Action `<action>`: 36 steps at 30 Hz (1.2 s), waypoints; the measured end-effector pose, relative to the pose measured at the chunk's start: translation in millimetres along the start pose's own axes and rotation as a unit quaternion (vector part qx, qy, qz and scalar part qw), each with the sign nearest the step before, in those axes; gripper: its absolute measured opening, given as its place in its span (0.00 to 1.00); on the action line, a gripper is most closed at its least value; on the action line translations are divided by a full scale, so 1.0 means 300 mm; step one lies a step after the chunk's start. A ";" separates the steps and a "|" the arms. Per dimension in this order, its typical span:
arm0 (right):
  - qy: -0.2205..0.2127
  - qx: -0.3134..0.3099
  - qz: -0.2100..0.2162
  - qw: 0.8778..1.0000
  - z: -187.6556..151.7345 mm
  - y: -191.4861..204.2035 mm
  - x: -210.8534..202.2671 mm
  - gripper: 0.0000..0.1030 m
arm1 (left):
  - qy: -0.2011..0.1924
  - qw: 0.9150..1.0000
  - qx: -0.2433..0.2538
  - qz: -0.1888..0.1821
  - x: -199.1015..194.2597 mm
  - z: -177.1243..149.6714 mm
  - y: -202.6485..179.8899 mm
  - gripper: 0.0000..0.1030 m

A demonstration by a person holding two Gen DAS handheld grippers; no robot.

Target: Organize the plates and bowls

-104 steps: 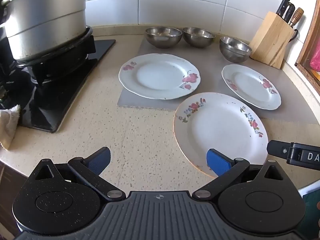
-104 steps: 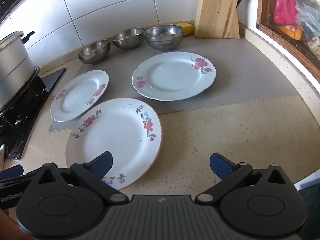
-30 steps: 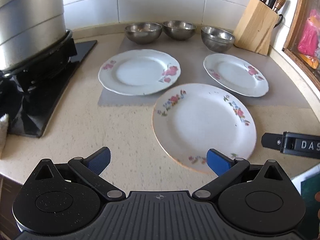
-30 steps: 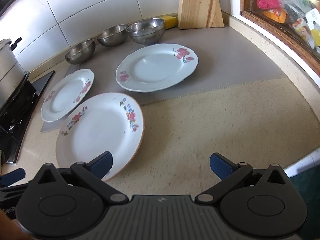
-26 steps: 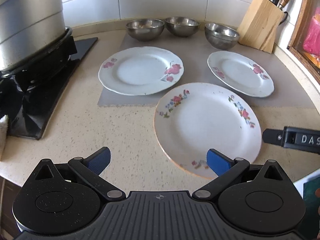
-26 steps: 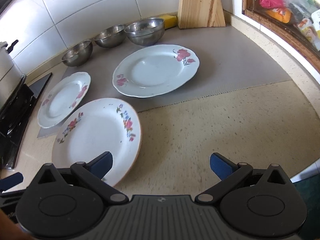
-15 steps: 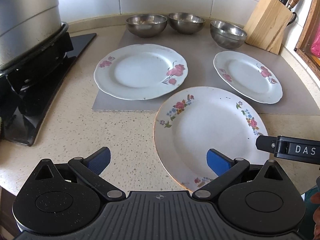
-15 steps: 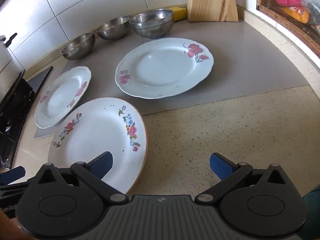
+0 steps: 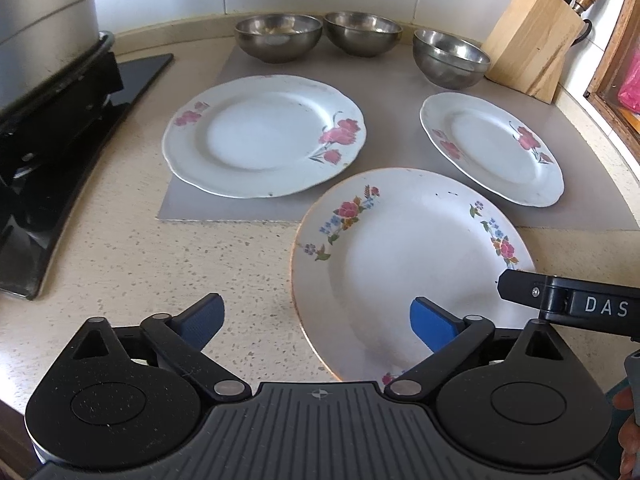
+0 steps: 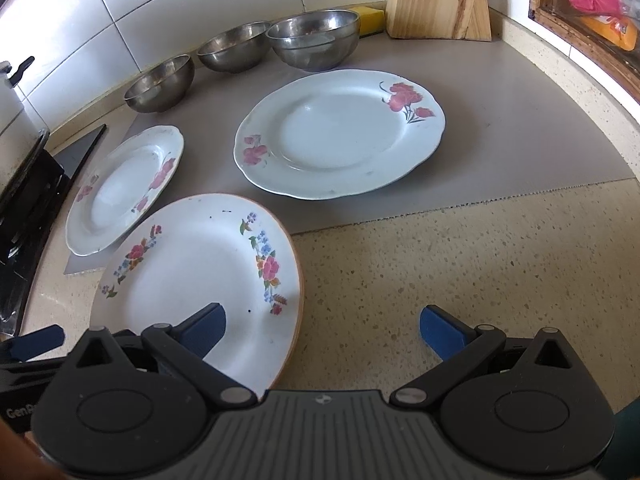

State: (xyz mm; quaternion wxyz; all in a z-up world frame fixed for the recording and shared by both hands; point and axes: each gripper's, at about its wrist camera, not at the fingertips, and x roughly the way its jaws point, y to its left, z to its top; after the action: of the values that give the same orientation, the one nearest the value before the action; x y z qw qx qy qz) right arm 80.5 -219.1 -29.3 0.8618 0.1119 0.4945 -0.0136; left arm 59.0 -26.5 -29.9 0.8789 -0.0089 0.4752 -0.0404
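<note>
From the left wrist camera I see my left claw (image 9: 316,320) released, its blue pads wide apart and holding nothing; the right pad (image 9: 434,324) is above the near part of the white plate with small coloured flowers and an orange rim (image 9: 408,268), and the left pad is above the speckled beige bench (image 9: 120,256). This plate lies partly on the bench and partly on the grey mat (image 9: 392,92). On the mat behind it are a white scalloped plate with red flowers (image 9: 262,134) at the left and a second white plate with red flowers (image 9: 492,146) at the right, apart from each other. Three round steel bowls (image 9: 278,36) stand in a row near the tiled wall, beside a wooden knife block (image 9: 532,36). A large metal pot (image 9: 44,20) stands on the black stove at the far left. From the right wrist camera my right claw (image 10: 322,328) is also released and empty; its left pad (image 10: 204,328) is above the orange-rimmed plate (image 10: 192,264), its right pad above bare bench (image 10: 460,256). The bigger red-flower plate (image 10: 340,132) lies on the mat further ahead, and the bowls (image 10: 312,38) stand behind it.
</note>
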 end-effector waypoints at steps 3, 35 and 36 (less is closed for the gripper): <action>-0.002 -0.005 0.004 1.000 0.000 0.002 0.003 0.82 | 0.009 1.000 -0.002 -0.011 0.016 0.000 0.002 0.84; 0.013 -0.039 0.160 0.986 0.051 -0.001 0.024 0.32 | -0.016 0.999 0.014 -0.035 0.036 0.024 0.000 0.61; 0.012 -0.038 0.172 0.984 0.051 -0.013 0.027 0.33 | -0.018 0.999 0.016 -0.038 0.036 0.024 0.004 0.60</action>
State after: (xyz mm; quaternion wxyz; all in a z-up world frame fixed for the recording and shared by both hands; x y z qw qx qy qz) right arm 97.0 -225.3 -29.5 0.8489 0.1621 0.4787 0.1549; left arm 71.0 -26.3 -35.2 0.8852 -0.0133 0.4578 -0.0809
